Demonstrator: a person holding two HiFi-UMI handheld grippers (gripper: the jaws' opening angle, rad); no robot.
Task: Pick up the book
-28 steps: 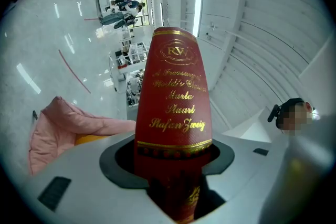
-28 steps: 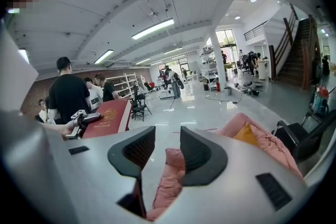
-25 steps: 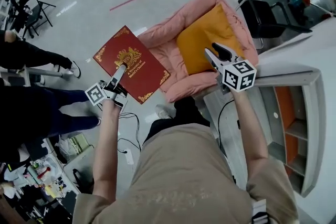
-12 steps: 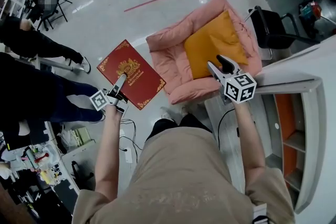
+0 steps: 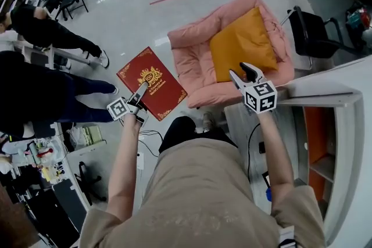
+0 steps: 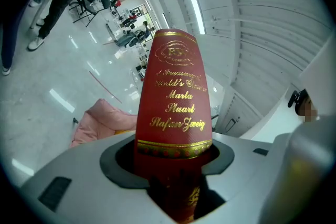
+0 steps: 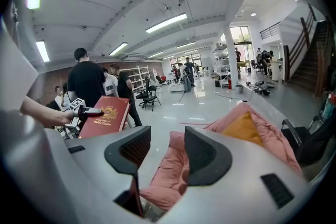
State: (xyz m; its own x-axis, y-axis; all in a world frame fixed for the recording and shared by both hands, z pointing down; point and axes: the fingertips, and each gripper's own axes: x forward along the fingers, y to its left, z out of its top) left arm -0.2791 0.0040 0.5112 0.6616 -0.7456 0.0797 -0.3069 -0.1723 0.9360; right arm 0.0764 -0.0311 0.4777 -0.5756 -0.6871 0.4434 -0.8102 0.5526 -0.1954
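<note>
Left of the pink armchair [image 5: 192, 61], the left hand-held gripper [image 5: 140, 92] pinches the red book [image 5: 154, 81] aloft. The right hand-held gripper [image 5: 244, 74] hangs spread, empty. Pickup seems done; next calls for a steady hold.

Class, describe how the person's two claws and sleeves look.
Left claw and right claw: light grey bodies, dark pads, each carrying a white cube with black square markers. The shirt is tan, with short sleeves.

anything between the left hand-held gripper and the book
Nothing visible does: the left hand-held gripper is shut on the red book at its edge, holding it in the air beside the pink armchair. The right hand-held gripper is open, apart from it.
</note>
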